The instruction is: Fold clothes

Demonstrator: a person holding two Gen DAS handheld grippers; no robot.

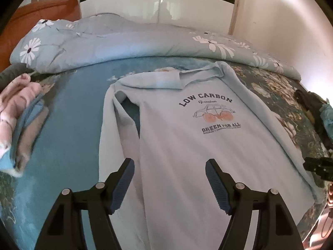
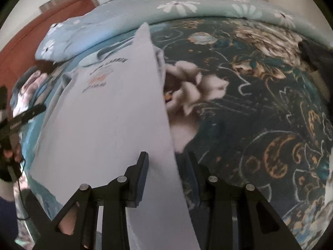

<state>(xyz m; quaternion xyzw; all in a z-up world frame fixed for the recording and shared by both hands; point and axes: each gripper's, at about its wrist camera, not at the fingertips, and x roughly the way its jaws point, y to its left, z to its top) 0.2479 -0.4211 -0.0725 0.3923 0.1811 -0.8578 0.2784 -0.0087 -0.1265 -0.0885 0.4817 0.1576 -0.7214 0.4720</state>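
Observation:
A pale blue long-sleeved shirt (image 1: 187, 145) printed "LOW CARBON" lies face up on the bed, collar at the far end, its left sleeve folded down along the body. My left gripper (image 1: 169, 184) is open just above its lower part. My right gripper (image 2: 168, 175) is open, its jaws either side of the shirt's right edge (image 2: 145, 114), which stands up between them. The right gripper also shows at the right edge of the left wrist view (image 1: 318, 166), and the left gripper at the left of the right wrist view (image 2: 22, 116).
A rolled floral quilt (image 1: 124, 45) lies across the far side of the bed. A heap of pink and blue clothes (image 1: 18, 112) sits at the left. Dark items (image 1: 312, 106) lie at the right. The bed sheet (image 2: 260, 104) is dark with flowers.

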